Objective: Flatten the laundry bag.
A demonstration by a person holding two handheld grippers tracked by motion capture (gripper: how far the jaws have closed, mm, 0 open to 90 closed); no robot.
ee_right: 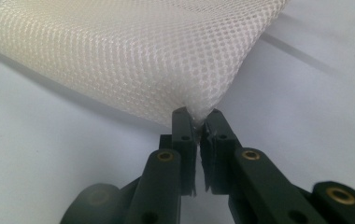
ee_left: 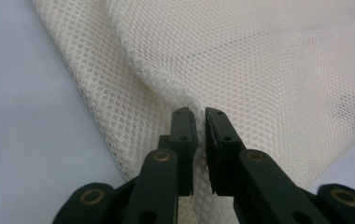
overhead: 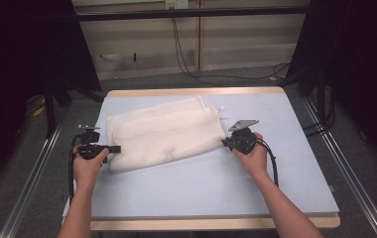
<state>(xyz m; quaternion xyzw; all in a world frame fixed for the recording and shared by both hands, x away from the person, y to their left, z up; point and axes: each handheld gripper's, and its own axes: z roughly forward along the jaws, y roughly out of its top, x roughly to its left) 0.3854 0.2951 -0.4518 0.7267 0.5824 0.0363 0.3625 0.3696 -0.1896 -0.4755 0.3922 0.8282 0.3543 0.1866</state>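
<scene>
You have both corners secured: left gripper (ee_left: 200, 122) and right gripper (ee_right: 197, 121) fingers pinch the mesh cloth (overhead: 164, 134); lifting and folding remain.

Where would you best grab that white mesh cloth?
Pinch the mesh cloth at its near corners, coming in flat from each side. It lies limp and folded, so only the thin edges fit between jaws, as the left gripper and right gripper show.
</scene>
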